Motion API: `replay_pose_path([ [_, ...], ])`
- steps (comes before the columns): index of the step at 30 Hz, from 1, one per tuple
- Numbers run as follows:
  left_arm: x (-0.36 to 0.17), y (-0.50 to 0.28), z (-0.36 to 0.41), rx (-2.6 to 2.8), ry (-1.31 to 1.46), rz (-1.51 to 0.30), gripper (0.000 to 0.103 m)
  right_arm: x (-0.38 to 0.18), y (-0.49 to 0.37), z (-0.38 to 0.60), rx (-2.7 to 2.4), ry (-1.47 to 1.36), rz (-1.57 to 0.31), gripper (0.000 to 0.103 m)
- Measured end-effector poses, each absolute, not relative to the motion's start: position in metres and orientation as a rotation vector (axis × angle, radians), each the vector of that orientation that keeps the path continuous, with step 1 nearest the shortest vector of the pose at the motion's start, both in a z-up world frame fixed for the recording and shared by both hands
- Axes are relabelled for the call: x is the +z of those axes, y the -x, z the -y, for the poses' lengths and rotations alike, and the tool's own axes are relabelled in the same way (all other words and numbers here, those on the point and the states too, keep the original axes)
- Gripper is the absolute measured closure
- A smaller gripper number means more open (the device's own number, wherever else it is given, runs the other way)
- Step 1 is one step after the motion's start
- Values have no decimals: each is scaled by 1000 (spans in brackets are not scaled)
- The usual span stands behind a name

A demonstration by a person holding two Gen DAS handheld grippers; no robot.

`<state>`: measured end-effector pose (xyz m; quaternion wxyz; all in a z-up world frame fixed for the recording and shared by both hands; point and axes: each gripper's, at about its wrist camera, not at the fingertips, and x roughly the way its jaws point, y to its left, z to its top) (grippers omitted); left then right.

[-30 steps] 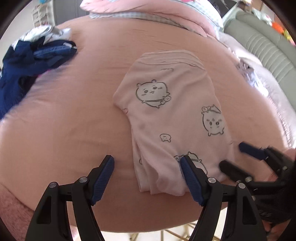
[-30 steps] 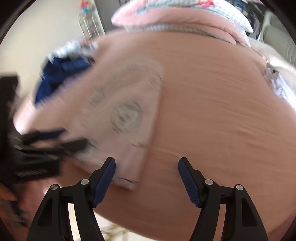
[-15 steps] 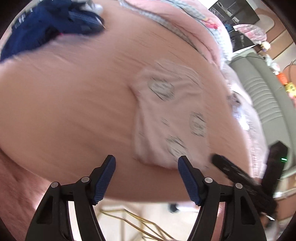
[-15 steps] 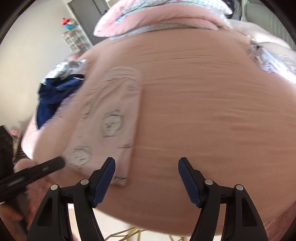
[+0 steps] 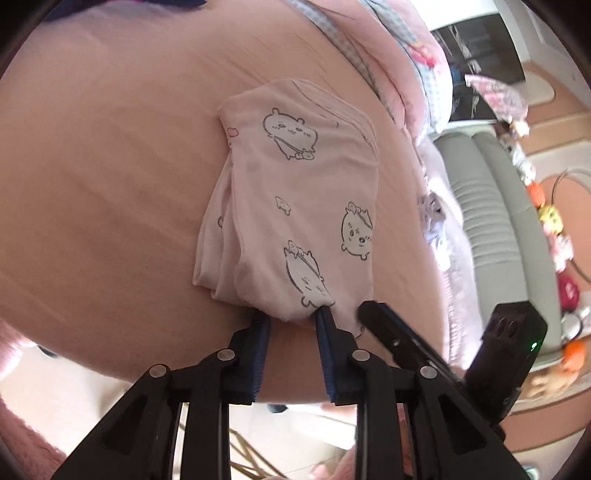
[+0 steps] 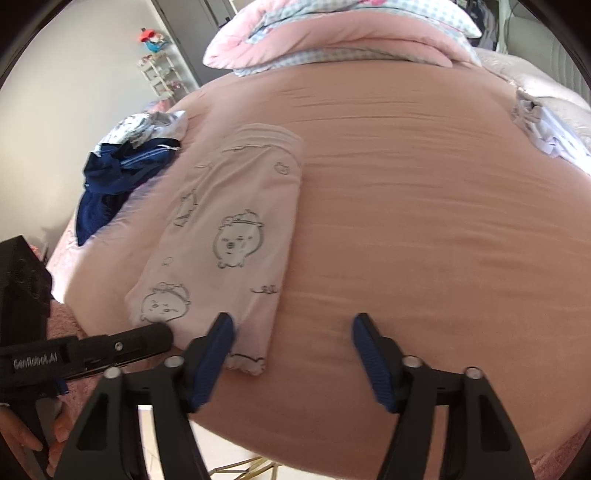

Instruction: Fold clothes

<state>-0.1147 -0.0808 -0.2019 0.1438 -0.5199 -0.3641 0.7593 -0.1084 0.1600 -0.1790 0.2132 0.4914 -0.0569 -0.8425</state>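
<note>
Pale pink pants with cartoon animal prints (image 5: 295,206) lie folded lengthwise on the pink bed (image 5: 110,166). My left gripper (image 5: 293,319) is closed on the near hem of the pants at the bed's front edge. My right gripper (image 6: 293,328) is open, its left finger resting at the pants' near right corner (image 6: 243,354); the pants also show in the right wrist view (image 6: 236,236). The right gripper's finger shows just right of the left one in the left wrist view (image 5: 384,325). The left gripper shows in the right wrist view (image 6: 155,334).
A dark blue garment (image 6: 118,181) and a white patterned one (image 6: 147,123) lie at the bed's far left. A folded pink and checked quilt (image 6: 340,33) sits at the back. White clothes (image 6: 546,129) lie far right. A grey sofa (image 5: 495,206) stands beyond.
My left gripper moved in to the pants' near hem and closed on it. My right gripper moved left to the pants' near right corner and stayed open.
</note>
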Motion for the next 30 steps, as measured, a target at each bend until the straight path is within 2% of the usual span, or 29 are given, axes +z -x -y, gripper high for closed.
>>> replay_pose_path([
  [3,-206,116,82,2153,1481,1137,71,-182,108,-153,-2301,-1363,138,52],
  [5,-203,116,82,2161,1469,1170,57,-182,107,-147,-2279,-1352,123,55],
  [9,-198,114,81,2249,1477,1197,57,-182,106,-140,-2221,-1356,132,57],
  [12,-204,115,83,2251,1501,1292,57,-173,116,-144,-2253,-1362,118,56],
  [13,-204,113,83,2254,1488,1322,52,-168,123,-146,-2282,-1353,121,56],
  [14,-205,110,84,2259,1460,1351,46,-163,133,-150,-2297,-1344,132,53],
  [15,-206,109,83,2269,1440,1365,44,-161,145,-150,-2297,-1354,142,43],
  [16,-206,110,80,2284,1427,1366,44,-161,156,-149,-2291,-1369,147,39],
  [21,-206,122,73,2327,1417,1288,43,-182,207,-138,-2239,-1461,176,38],
  [23,-207,127,74,2329,1414,1287,45,-187,220,-133,-2221,-1451,234,39],
  [24,-207,129,75,2339,1414,1279,47,-189,226,-131,-2214,-1442,264,44],
  [25,-206,130,76,2359,1413,1263,61,-191,230,-127,-2199,-1445,280,50],
  [26,-206,132,77,2370,1418,1246,80,-194,234,-123,-2182,-1452,291,59],
  [27,-207,134,79,2372,1428,1229,81,-196,238,-119,-2165,-1458,301,70],
  [28,-208,136,80,2374,1438,1212,83,-197,239,-115,-2149,-1452,314,76],
  [30,-207,139,82,2365,1447,1171,84,-191,232,-109,-2176,-1410,275,82],
])
